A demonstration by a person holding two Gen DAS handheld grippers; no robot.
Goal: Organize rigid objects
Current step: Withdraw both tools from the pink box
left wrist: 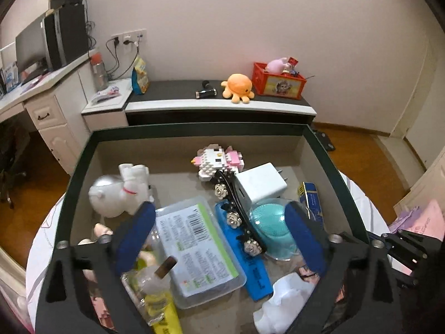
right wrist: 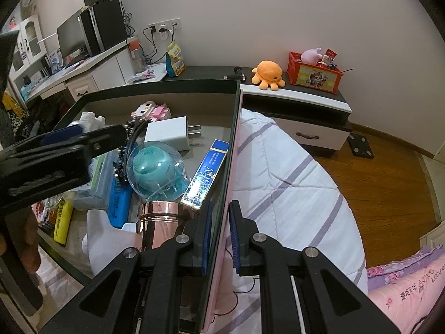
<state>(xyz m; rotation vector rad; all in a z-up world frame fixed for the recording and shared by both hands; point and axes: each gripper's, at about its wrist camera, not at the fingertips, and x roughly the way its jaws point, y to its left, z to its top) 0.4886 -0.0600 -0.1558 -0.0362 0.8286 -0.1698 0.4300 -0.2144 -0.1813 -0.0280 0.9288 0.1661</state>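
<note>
A dark-rimmed box (left wrist: 328,153) on the bed holds many items. My left gripper (left wrist: 219,239) is open and hovers above a clear plastic case with a barcode label (left wrist: 194,247), a blue bar (left wrist: 250,272) and a black hair clip with flowers (left wrist: 236,211). A teal brush in a clear dome (left wrist: 267,222), a white charger (left wrist: 261,183), a pink block cat (left wrist: 217,161) and a white toy dog (left wrist: 122,192) lie around. My right gripper (right wrist: 221,239) is shut on the box's right wall (right wrist: 232,150). A rose-gold cup (right wrist: 158,222) stands just left of it.
A blue and gold box (right wrist: 205,175) leans inside the right wall. A white bottle (left wrist: 281,303) and a yellow tube (left wrist: 167,314) lie at the near end. Behind stands a cabinet with an orange octopus (left wrist: 237,87) and a red crate (left wrist: 278,80). A desk is at left.
</note>
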